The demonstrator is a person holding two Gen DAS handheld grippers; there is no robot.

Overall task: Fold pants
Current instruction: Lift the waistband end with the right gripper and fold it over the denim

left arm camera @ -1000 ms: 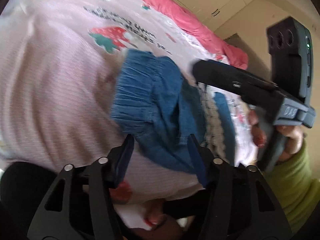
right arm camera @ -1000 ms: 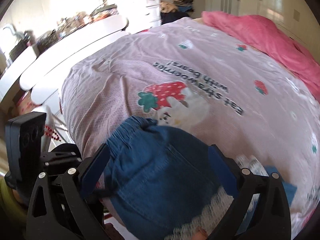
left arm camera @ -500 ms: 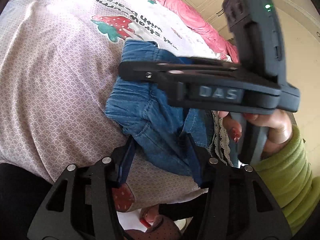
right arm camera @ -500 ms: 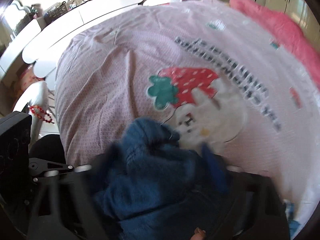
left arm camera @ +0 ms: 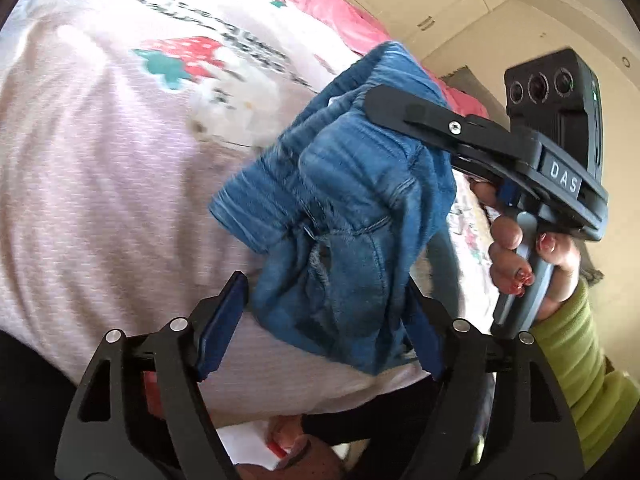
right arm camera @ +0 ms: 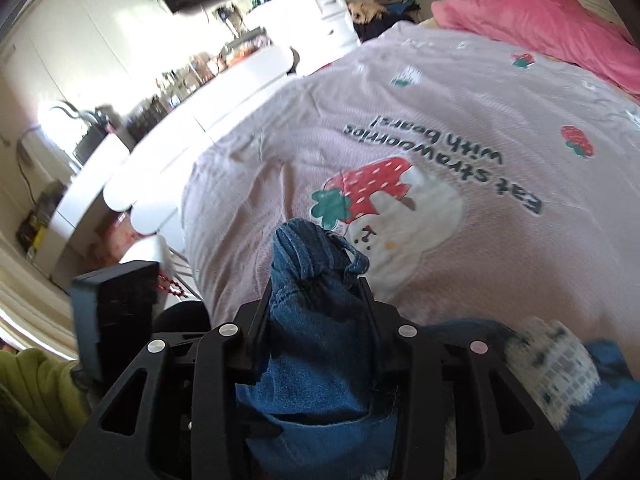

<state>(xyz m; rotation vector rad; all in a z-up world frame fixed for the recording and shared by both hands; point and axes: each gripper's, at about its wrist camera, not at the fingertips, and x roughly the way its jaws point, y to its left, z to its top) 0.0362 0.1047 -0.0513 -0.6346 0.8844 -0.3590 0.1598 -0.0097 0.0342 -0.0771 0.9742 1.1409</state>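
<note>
I had the right gripper [right arm camera: 316,312] clamped on a bunched fold of the blue denim pants [left arm camera: 352,216]; its jaws had just been closing, and in the right wrist view the cloth filled the gap between them, with a gathered hem standing up above the tips. The left wrist view showed the same grip from the side: the upper finger lay across the top of the bundle, and the hand [left arm camera: 532,248] on the handle, in a green sleeve [left arm camera: 576,364], held the cloth lifted off the pink bedspread [left arm camera: 100,168]. I judged this hold was meant to carry one end of the garment over for a fold. The left gripper [left arm camera: 320,320] stood spread; its jaws had just been opening. The lower part of the pants hung between its blue pads [left arm camera: 220,320], and the left pad stood clear of the cloth, so I took it as released; the right pad was partly covered and its contact could not be confirmed. The pants were therefore near the front edge of the bed, partly raised by the right gripper. A white lace-trimmed cloth [right arm camera: 556,364] lay beside them on the bedspread.
</note>
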